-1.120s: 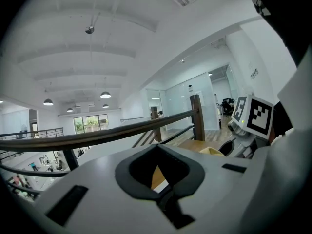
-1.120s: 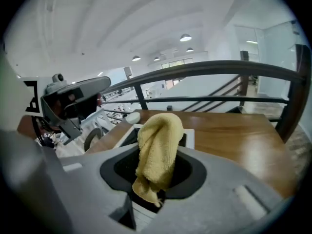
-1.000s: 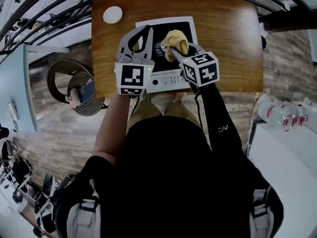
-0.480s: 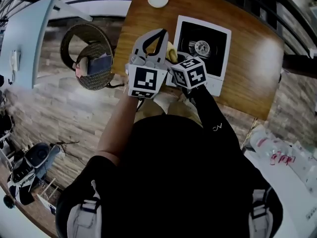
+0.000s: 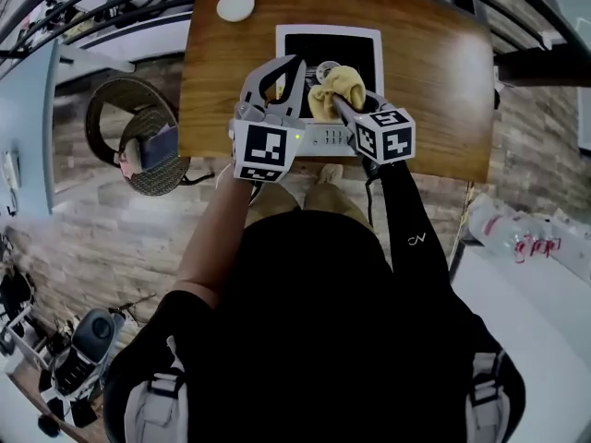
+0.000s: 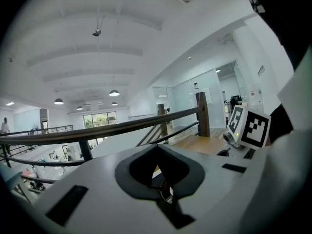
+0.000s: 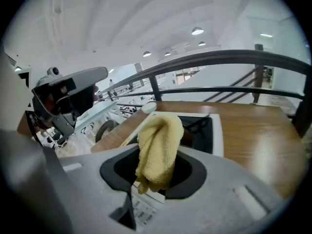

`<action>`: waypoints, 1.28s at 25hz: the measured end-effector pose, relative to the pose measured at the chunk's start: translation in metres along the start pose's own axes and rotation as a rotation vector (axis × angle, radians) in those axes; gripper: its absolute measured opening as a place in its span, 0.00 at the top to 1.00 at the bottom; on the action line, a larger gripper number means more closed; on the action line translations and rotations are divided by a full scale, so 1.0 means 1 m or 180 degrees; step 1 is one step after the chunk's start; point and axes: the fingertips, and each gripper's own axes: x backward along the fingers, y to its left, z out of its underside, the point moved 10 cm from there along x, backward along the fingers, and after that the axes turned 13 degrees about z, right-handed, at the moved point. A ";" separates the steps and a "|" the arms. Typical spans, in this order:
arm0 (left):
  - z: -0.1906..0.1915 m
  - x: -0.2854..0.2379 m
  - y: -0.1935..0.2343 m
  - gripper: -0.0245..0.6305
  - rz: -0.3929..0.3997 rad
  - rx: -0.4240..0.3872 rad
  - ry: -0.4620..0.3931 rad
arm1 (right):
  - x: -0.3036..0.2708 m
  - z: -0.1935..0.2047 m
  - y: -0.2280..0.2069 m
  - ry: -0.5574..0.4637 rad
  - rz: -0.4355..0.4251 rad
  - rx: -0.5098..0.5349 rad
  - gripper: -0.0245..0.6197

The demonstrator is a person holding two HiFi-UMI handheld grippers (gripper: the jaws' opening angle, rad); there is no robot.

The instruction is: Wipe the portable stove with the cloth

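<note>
The portable stove (image 5: 305, 49), white with a black top, sits on the wooden table (image 5: 434, 81). My right gripper (image 5: 334, 100) is shut on a bunched yellow cloth (image 5: 338, 87), which lies over the middle of the stove top by the burner. In the right gripper view the cloth (image 7: 158, 145) rises out between the jaws of the right gripper (image 7: 156, 177), with the stove (image 7: 217, 130) behind it. My left gripper (image 5: 295, 64) hovers over the stove's left side, its jaws together and nothing in them. In its own view the left gripper (image 6: 158, 172) fills the lower half.
A small white round object (image 5: 235, 5) lies at the table's far left corner. A wicker chair (image 5: 129, 146) stands on the floor to the left. A dark railing (image 7: 219, 57) runs past the table's far side. A white surface with bottles (image 5: 526, 243) is at the right.
My right gripper has carried the cloth from the stove's left edge back to the middle of its top. The left gripper has stayed beside it. The head view has swung.
</note>
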 end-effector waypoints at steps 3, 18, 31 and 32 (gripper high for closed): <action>-0.004 -0.019 -0.013 0.95 0.0198 -0.0009 -0.0049 | 0.021 0.014 -0.039 -0.0006 0.0393 -0.0160 0.78; -0.001 -0.031 -0.038 0.95 0.0540 -0.0048 0.0026 | 0.077 0.036 -0.038 -0.0354 0.0430 -0.0217 0.78; 0.041 0.063 -0.005 0.95 -0.0074 0.0128 0.0417 | -0.001 0.043 0.107 0.0097 -0.0991 0.0522 0.78; 0.044 0.063 -0.004 0.95 -0.0064 0.0137 0.0439 | -0.006 0.044 0.110 0.0146 -0.0984 0.0545 0.78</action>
